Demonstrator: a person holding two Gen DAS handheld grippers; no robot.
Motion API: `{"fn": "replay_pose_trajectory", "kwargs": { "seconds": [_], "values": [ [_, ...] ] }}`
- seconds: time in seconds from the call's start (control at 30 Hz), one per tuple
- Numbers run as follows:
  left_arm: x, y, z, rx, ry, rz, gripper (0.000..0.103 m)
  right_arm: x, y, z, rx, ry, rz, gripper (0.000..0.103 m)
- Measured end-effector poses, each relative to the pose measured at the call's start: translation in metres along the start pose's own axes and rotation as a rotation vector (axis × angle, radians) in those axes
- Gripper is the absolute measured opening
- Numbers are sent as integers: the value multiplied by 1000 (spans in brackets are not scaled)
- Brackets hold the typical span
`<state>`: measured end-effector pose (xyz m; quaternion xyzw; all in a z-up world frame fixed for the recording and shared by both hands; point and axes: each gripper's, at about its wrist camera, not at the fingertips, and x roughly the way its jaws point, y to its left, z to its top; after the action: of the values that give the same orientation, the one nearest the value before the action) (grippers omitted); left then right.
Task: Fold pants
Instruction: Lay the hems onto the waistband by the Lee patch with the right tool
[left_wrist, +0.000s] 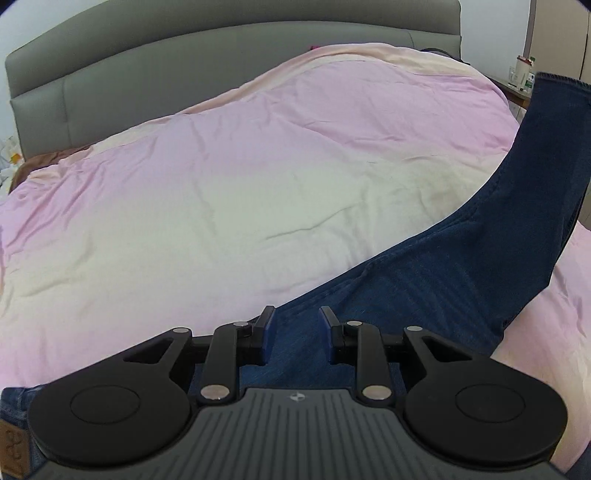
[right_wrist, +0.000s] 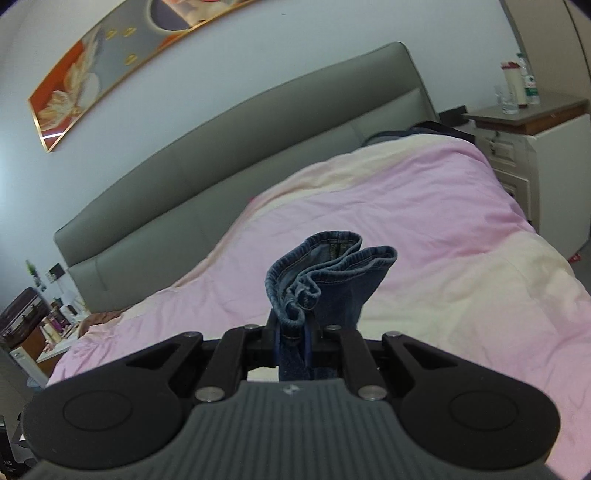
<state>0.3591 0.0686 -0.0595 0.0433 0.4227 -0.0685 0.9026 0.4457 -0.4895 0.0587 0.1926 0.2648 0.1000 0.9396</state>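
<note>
Dark blue denim pants (left_wrist: 461, 266), soft and finely ribbed in the weave, with stitched seams and a tan patch at the lower left edge of the left wrist view. Spread over a pink and cream quilt (left_wrist: 221, 177), smooth cotton with shallow creases, on a bed with a grey padded headboard (left_wrist: 147, 70) of broad flat panels.

Left gripper (left_wrist: 297, 332): black plastic linkage with round metal pivots and blue pads, jaws standing apart. Denim visible in the gap and beneath it, no pad pressing on the cloth. From there, one leg of the pants sweeping up and to the right in a long curve, lifted off the quilt, ending in a hemmed cuff near the upper right edge.

Right gripper (right_wrist: 291, 338): same black linkage, jaws drawn close together and pinching the pants (right_wrist: 332, 280) at the leg ends. Cuffs bunched above the pinch, fanning out in rounded folds, hems double-stitched and paler along the worn edges. Denim held up clear of the quilt (right_wrist: 424, 229), cloth also hanging down between the fingers toward the camera.

Farther back in the right wrist view: a long framed picture (right_wrist: 96, 81) with a gold edge on the pale wall, a white nightstand (right_wrist: 546, 147) with a wooden top beside the bed, a clear glass (right_wrist: 508, 99) and bottles on it.
</note>
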Motion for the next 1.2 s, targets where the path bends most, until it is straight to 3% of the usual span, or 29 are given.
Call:
{"fn": "replay_pose_trajectory", "kwargs": {
  "seconds": [0.13, 0.3, 0.43, 0.6, 0.77, 0.9, 1.0, 1.03, 1.07, 1.2],
  "values": [
    [-46, 54, -30, -56, -3, 42, 32, -7, 95, 4, -65, 18, 85, 7],
    [-87, 131, -76, -285, -21, -15, 32, 6, 216, -25, -139, 84, 191, 7],
    [-102, 168, -112, -407, -41, -43, 32, 31, 298, -82, -154, 179, 289, 7],
    [-109, 200, -162, -548, -45, -102, 32, 59, 372, -188, -226, 343, 392, 7],
    [-98, 211, -206, -669, -18, -147, 31, 83, 399, -327, -316, 583, 415, 7],
    [-90, 214, -227, -741, -14, -175, 31, 79, 398, -399, -455, 695, 404, 8],
    [-83, 213, -230, -769, -14, -198, 31, 73, 392, -418, -581, 700, 409, 11],
    [-83, 211, -231, -773, -17, -203, 31, 72, 394, -418, -606, 701, 416, 18],
    [-82, 209, -230, -776, -26, -206, 32, 74, 397, -413, -614, 713, 429, 27],
    [-82, 205, -226, -797, -60, -205, 35, 65, 408, -384, -612, 701, 486, 37]
  ]
}}
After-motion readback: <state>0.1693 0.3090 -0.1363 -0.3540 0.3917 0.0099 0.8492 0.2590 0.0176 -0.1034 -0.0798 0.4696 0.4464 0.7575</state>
